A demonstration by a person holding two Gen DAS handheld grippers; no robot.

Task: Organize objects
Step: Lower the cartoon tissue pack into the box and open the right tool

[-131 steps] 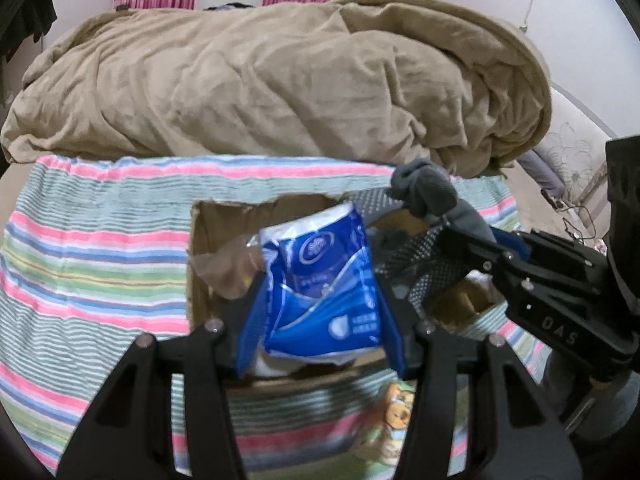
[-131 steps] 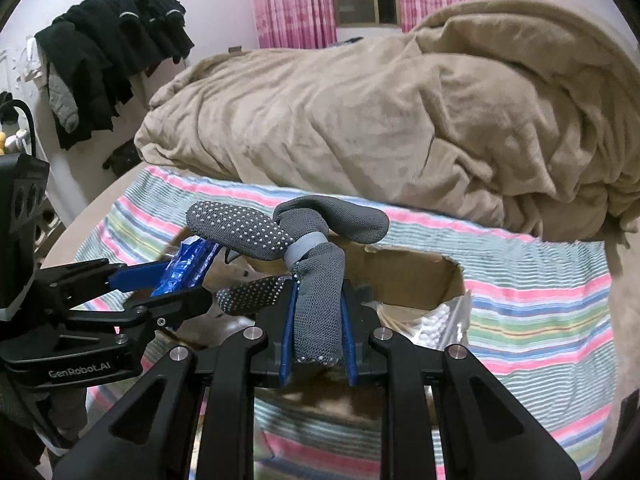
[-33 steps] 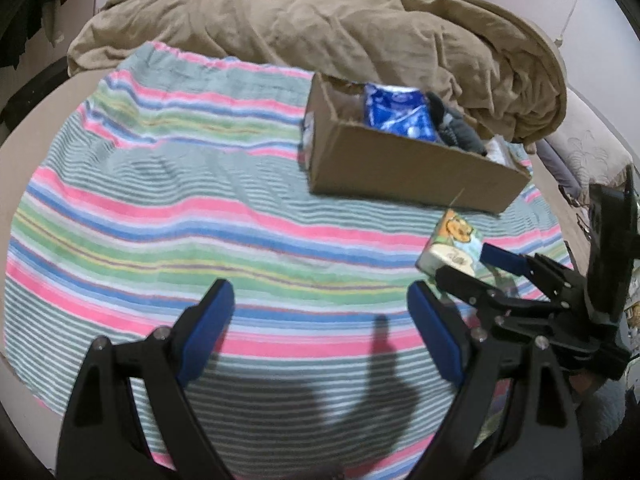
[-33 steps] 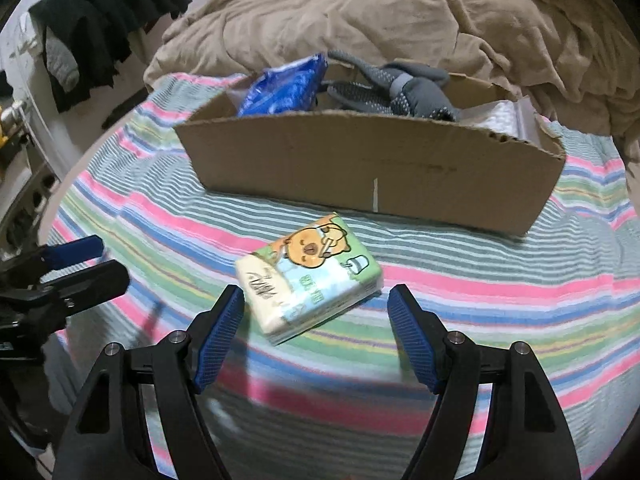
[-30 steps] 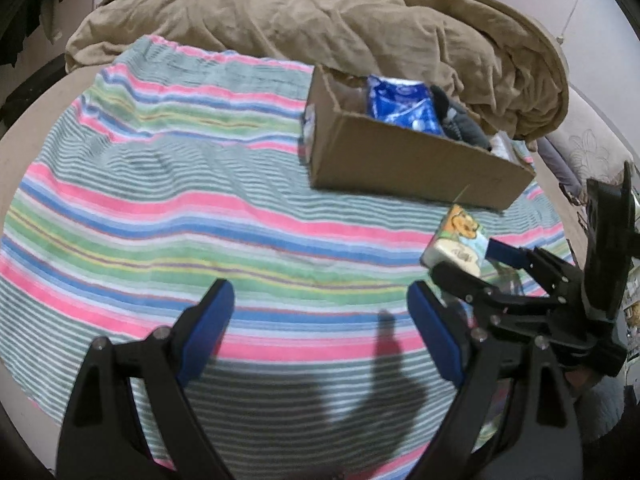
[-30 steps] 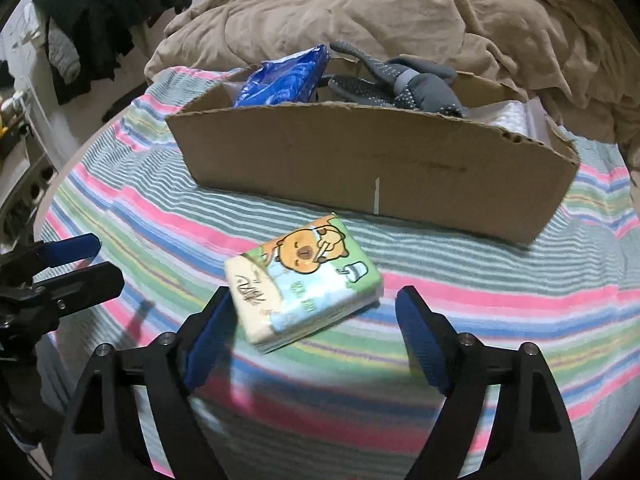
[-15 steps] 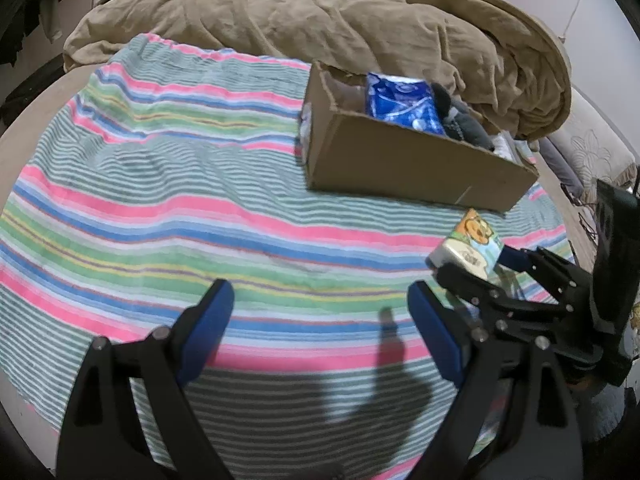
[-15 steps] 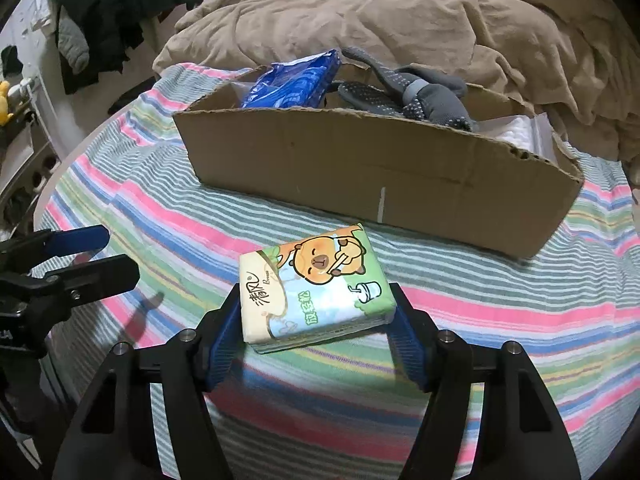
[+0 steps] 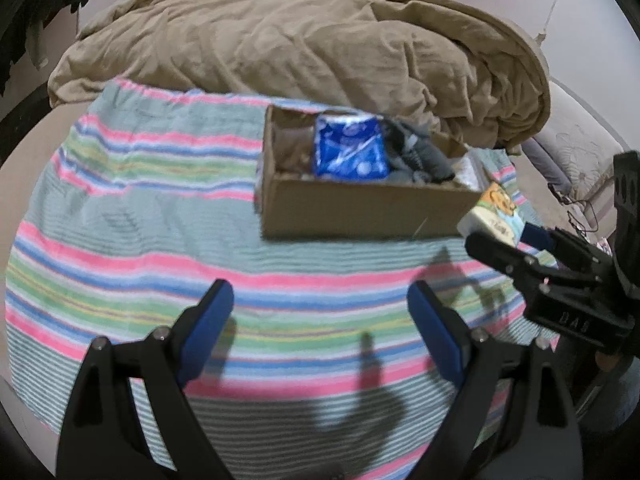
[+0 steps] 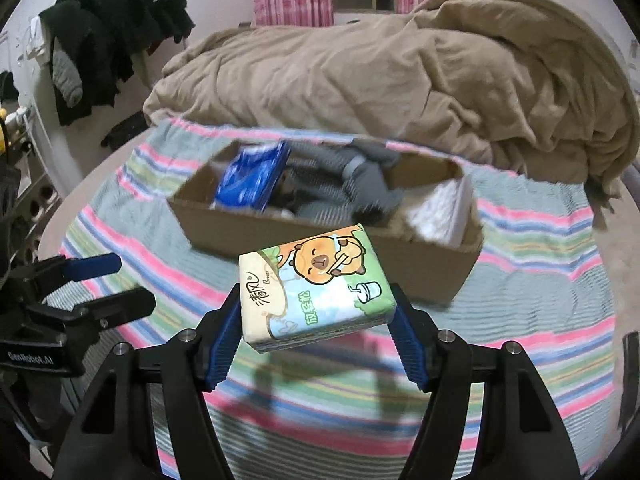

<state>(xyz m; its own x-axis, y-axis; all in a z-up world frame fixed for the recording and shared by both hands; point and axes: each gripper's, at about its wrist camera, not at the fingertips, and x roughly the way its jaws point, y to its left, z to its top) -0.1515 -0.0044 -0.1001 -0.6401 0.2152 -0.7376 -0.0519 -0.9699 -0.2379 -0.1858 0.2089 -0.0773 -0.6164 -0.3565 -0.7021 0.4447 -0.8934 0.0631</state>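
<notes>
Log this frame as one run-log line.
right gripper: shut on bear-print tissue pack, lifted off striped cloth | left gripper: open, empty | cardboard box: holds blue pack, grey gloves

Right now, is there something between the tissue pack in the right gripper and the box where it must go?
Only the box's near wall. The right gripper holds the tissue pack in front of it, so the pack must pass over it. Nothing else visible blocks the way.
</notes>
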